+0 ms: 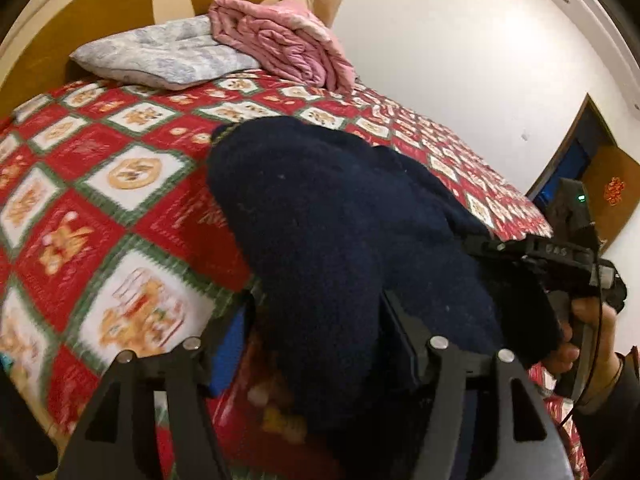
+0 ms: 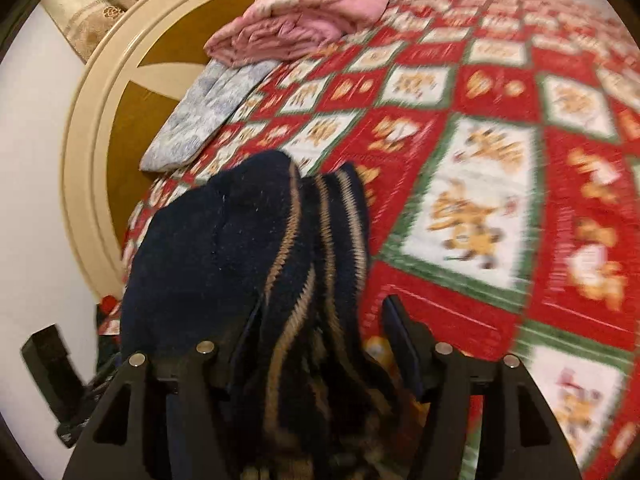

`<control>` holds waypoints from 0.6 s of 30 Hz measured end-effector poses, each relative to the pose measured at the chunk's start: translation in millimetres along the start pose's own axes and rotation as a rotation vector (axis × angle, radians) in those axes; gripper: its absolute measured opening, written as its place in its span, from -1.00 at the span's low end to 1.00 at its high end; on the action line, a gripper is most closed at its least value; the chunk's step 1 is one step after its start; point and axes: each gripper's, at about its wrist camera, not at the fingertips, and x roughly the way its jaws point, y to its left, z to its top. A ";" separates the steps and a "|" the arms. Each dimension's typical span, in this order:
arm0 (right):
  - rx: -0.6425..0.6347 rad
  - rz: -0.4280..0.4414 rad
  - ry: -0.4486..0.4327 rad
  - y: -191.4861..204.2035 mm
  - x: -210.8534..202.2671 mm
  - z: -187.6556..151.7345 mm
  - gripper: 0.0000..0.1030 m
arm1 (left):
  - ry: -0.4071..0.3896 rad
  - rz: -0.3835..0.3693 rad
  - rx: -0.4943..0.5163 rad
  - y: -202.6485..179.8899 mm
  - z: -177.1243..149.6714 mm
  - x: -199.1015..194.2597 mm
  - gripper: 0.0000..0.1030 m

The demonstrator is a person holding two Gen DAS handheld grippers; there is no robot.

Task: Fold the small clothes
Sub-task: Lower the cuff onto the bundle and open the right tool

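A dark navy knit garment (image 1: 320, 208) with tan stripes lies bunched on the red patchwork bedspread (image 1: 120, 184). It runs between the fingers of my left gripper (image 1: 320, 312), which stands open; bedspread shows in a gap beside the left finger (image 1: 240, 328). In the right wrist view the striped end of the garment (image 2: 208, 248) drapes over the left finger of my right gripper (image 2: 320, 316). That gripper is open too, its right finger (image 2: 396, 332) clear of the cloth. The right gripper's body (image 1: 560, 264) and the hand (image 1: 588, 332) holding it show at the right of the left wrist view.
A grey-blue pillow (image 1: 160, 54) and a folded pink quilt (image 1: 288, 44) lie at the head of the bed against the round headboard (image 1: 80, 12). A white wall and a doorway (image 1: 580, 160) are to the right. The bedspread (image 2: 480, 200) stretches wide beyond the garment.
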 end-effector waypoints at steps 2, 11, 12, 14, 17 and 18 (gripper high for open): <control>-0.018 -0.072 -0.065 3.5 -26.7 -7.6 0.20 | -0.021 0.043 0.025 -3.9 -4.5 -16.8 0.31; -0.213 -0.199 -0.192 78.4 -83.3 -56.4 0.24 | -0.071 0.135 0.098 -16.5 -18.6 -70.2 0.39; -0.235 -0.214 -0.207 87.3 -86.3 -61.7 0.25 | -0.081 0.144 0.093 -17.1 -18.1 -75.8 0.42; -0.285 -0.270 -0.270 109.0 -99.7 -78.3 0.33 | -0.106 0.143 0.093 -19.9 -16.7 -87.5 0.43; -0.315 -0.313 -0.352 128.7 -118.7 -93.2 0.47 | -0.167 0.151 0.104 -26.6 -15.8 -107.7 0.68; -0.319 -0.312 -0.372 133.9 -126.4 -97.1 0.47 | -0.191 0.149 0.112 -28.8 -15.7 -115.5 0.77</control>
